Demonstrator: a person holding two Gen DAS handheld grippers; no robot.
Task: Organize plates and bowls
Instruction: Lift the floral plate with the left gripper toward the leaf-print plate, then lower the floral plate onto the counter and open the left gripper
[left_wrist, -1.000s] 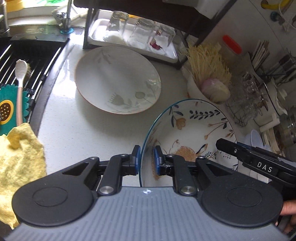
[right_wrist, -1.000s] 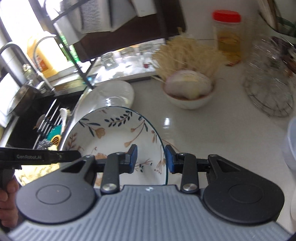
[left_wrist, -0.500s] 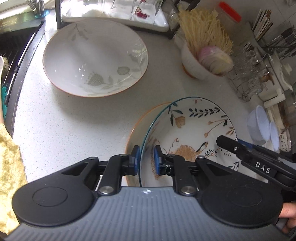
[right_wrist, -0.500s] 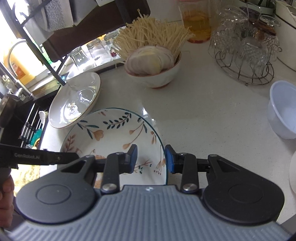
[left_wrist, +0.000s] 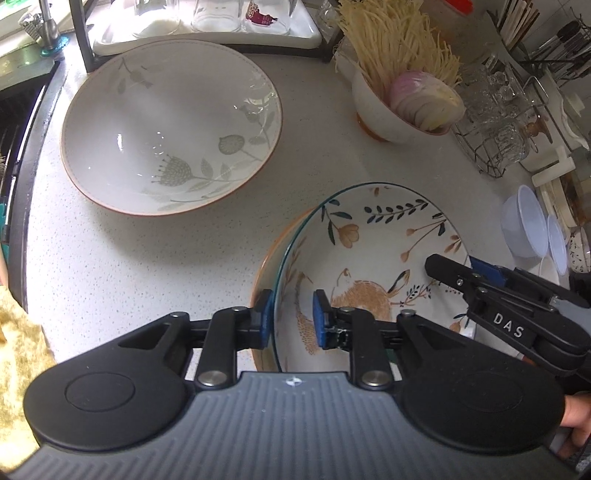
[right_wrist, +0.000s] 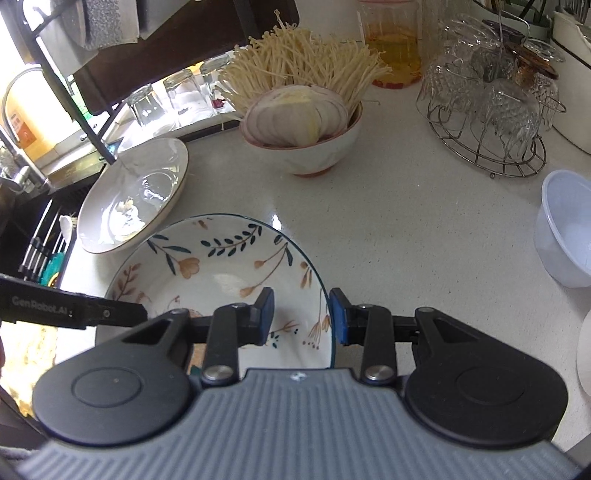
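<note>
We hold the floral bowl (left_wrist: 373, 258) from both sides; it sits low over the counter (left_wrist: 147, 266), nested in an orange-rimmed dish (left_wrist: 264, 280) whose edge peeks out beneath it on the side toward the sink.

Our left gripper (left_wrist: 291, 319) straddles the floral bowl's near rim. Its jaws have just been opening: the rim stands between the blue pads (left_wrist: 319, 321), close to the outer pad, with a clear gap to the inner one, so the pads no longer pinch it. Our right gripper (right_wrist: 303, 317) straddles the opposite rim. The outer pad lies against the bowl's wall while the inner pad stands away from it over the bowl's inside, so this one is not clamped either.

Beyond the floral bowl, toward the sink, lies the wide grey-leaf bowl (left_wrist: 170, 125), apart from it on bare counter. Behind that stands a rack (left_wrist: 85, 40) with a tray of upturned glasses (left_wrist: 218, 18). Farther from the floral bowl, on the far side, a small bowl (right_wrist: 306, 147) holds sliced onion and enoki mushrooms (right_wrist: 295, 66). Past it sits a wire stand of crystal cups (right_wrist: 491, 107). To the outer side of the floral bowl rest stacked white plastic bowls (right_wrist: 565, 229). A yellow cloth (left_wrist: 18, 350) lies at the sink edge, on the left gripper's side of the floral bowl.
</note>
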